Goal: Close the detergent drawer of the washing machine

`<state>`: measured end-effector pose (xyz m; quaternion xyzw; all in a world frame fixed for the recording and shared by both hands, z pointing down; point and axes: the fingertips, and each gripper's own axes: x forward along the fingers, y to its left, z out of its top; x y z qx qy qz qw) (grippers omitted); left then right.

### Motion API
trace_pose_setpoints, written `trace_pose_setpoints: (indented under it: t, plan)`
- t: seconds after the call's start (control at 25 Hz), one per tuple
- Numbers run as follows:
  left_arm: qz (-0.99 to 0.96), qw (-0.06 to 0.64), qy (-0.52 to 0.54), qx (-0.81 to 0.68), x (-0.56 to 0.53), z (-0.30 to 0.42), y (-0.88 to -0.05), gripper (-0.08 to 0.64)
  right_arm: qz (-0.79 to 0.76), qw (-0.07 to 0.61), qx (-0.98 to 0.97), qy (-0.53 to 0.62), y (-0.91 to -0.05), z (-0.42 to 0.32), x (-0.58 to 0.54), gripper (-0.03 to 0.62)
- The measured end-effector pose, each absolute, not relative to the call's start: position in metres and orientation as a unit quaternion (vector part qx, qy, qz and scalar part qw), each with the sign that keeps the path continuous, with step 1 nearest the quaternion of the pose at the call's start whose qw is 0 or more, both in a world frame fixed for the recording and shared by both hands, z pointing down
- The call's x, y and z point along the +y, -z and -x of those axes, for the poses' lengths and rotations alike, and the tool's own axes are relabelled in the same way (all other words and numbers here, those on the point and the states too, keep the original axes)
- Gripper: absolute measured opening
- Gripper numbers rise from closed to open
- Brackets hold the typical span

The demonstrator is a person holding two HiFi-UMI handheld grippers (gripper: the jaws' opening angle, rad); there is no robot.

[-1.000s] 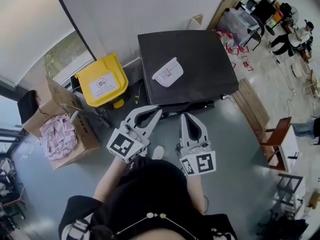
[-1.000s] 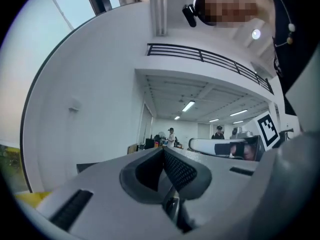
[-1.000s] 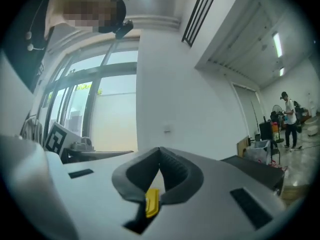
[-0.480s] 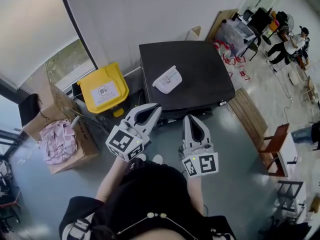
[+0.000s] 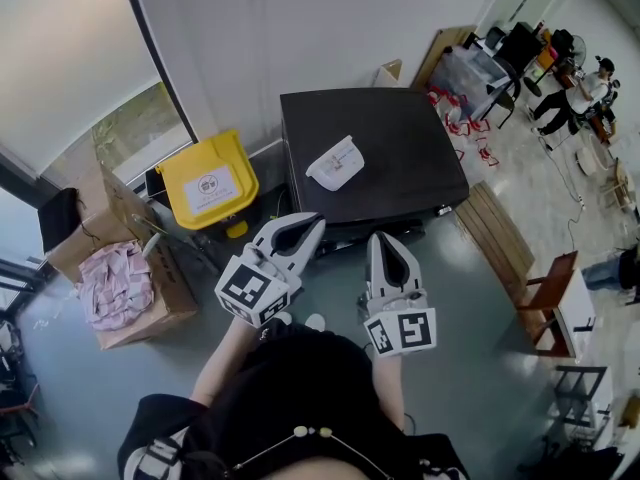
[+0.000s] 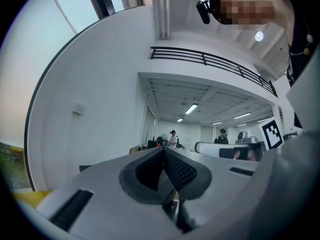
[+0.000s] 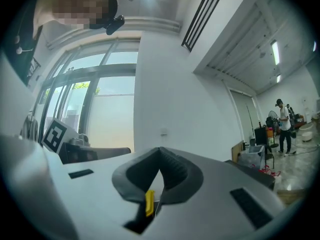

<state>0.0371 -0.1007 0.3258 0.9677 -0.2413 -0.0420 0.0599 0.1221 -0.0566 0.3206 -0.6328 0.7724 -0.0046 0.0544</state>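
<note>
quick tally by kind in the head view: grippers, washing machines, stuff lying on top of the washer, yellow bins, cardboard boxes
grippers: 2 (left gripper, right gripper)
washing machine: 1
white item on its top: 1
yellow bin: 1
cardboard box: 1
total: 6

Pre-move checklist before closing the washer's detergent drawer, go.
1. Left tool shut, nothing between its jaws: ok.
2. Right tool shut, nothing between its jaws: ok.
3. Both tools held in front of the washing machine: ok.
4. Detergent drawer located, open or closed: cannot tell; the head view shows the machine's top, not its front face.
5. White pouch on the machine's top lies clear of both tools: ok.
</note>
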Motion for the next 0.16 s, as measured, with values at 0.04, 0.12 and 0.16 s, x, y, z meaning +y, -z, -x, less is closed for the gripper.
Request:
trace_pose_setpoints:
  t: [0.04, 0.12, 0.16]
  plan:
    - [-0.968, 0.061, 0.041, -0.241, -0.1005, -0.0372, -0.3262, 0.006, 0.632, 0.052, 0.773, 0.003, -0.3207, -0.1212, -0.0565, 0.003]
    - [-0.967, 0.064, 0.042, -0.242, -0.1002, -0.037, -0.3264, 0.006, 0.631, 0.045, 0.774, 0.001, -0.3209, -0.1194, -0.0562, 0.003]
    - [-0.967, 0.065, 0.042, -0.242, -0.1, -0.0368, -0.3265, 0.006, 0.631, 0.042, 0.775, -0.001, -0.3211, -0.1184, -0.056, 0.003]
